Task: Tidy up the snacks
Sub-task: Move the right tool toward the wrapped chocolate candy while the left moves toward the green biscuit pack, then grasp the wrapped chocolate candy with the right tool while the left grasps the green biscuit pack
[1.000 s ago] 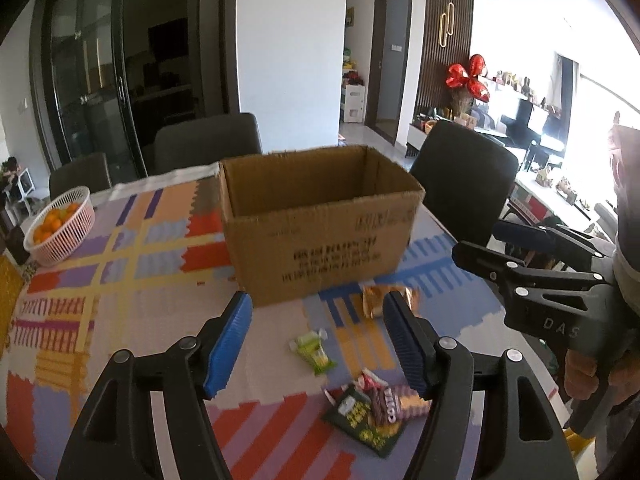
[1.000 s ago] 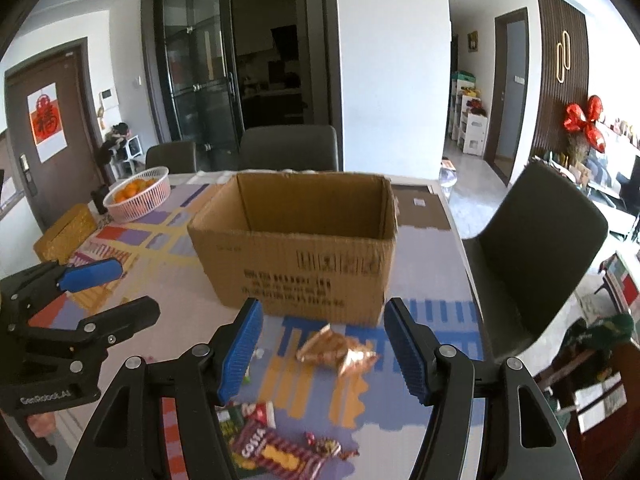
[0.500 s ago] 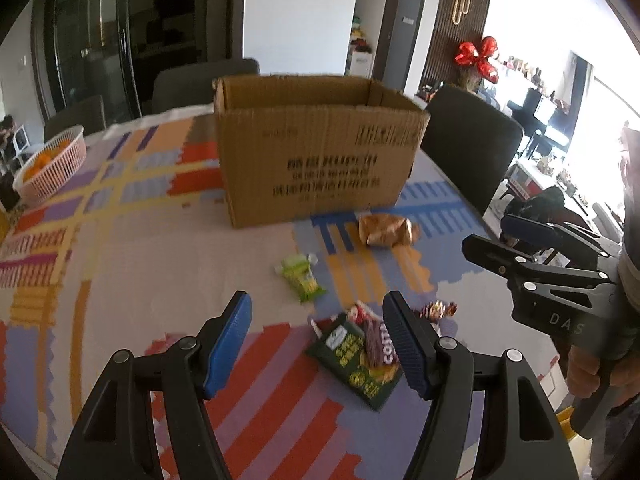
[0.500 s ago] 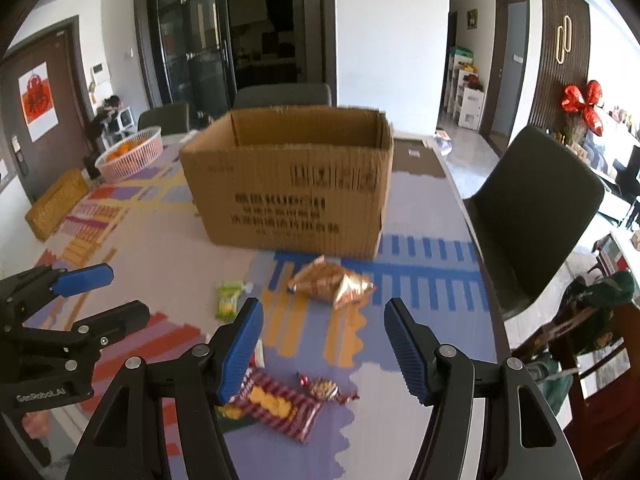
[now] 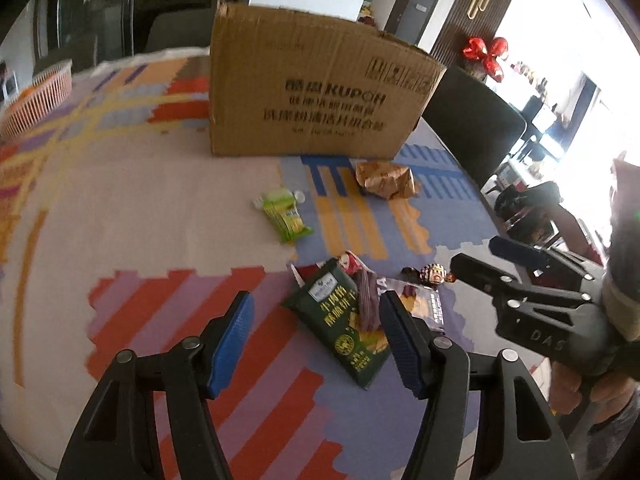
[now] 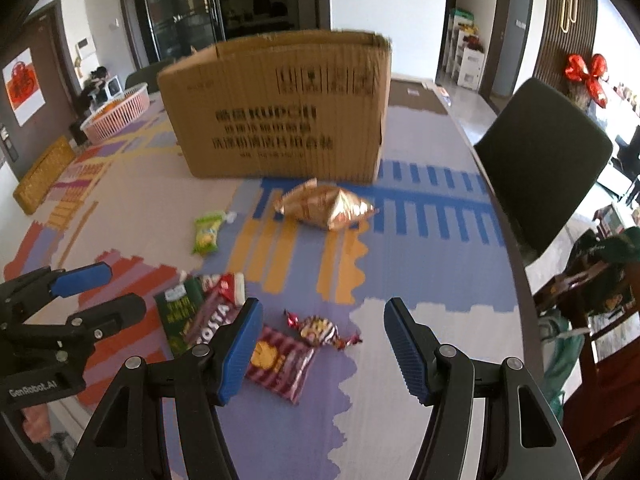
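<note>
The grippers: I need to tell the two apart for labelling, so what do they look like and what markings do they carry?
Both are black plastic frames with round silver rivets and ribbed blue pads. The left gripper shows white lettering reading GenRobot.AI on its body in the right wrist view. The right gripper shows the letters DAS in the left wrist view. No cables show. A hand grips the right one's handle.

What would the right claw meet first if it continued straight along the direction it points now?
Probably the small twisted-wrapper candy on the table mat, lying between the open right claw fingers; depth is uncertain.
</note>
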The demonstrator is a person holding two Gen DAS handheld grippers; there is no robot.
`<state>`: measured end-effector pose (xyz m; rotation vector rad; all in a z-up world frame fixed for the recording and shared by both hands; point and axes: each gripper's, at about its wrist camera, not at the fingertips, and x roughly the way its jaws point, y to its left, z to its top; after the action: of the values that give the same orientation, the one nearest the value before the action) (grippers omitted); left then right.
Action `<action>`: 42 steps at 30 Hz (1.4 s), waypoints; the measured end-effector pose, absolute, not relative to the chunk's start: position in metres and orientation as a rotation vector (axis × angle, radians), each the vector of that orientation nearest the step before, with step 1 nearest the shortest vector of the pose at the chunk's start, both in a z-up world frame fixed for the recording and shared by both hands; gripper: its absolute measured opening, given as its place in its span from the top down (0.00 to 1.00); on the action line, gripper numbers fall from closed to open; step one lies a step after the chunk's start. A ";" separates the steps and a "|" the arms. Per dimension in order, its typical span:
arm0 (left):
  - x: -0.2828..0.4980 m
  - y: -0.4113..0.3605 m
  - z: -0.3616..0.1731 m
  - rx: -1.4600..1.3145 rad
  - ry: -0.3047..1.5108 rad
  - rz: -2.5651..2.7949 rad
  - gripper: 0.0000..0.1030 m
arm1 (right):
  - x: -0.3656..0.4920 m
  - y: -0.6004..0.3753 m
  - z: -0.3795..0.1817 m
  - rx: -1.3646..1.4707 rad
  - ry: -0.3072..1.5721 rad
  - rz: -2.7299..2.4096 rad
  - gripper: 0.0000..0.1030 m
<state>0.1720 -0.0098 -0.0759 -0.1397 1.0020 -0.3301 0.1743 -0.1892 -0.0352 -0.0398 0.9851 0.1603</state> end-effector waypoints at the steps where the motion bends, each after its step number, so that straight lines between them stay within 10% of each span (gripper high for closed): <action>1: 0.172 -0.009 -0.079 -0.152 1.007 -0.332 0.42 | 0.174 -0.189 -0.038 -0.042 0.992 0.159 0.38; 30: 0.187 -0.006 -0.119 -0.341 1.085 -0.397 0.64 | 0.193 -0.185 -0.079 -0.121 1.083 0.168 0.39; 42: 0.181 -0.008 -0.106 -0.342 1.061 -0.417 0.82 | 0.191 -0.181 -0.082 -0.103 1.103 0.221 0.67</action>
<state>0.1807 -0.0082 -0.1060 -0.3419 1.0612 -0.4169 0.1911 -0.1811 -0.0817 -0.1033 1.1035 0.2208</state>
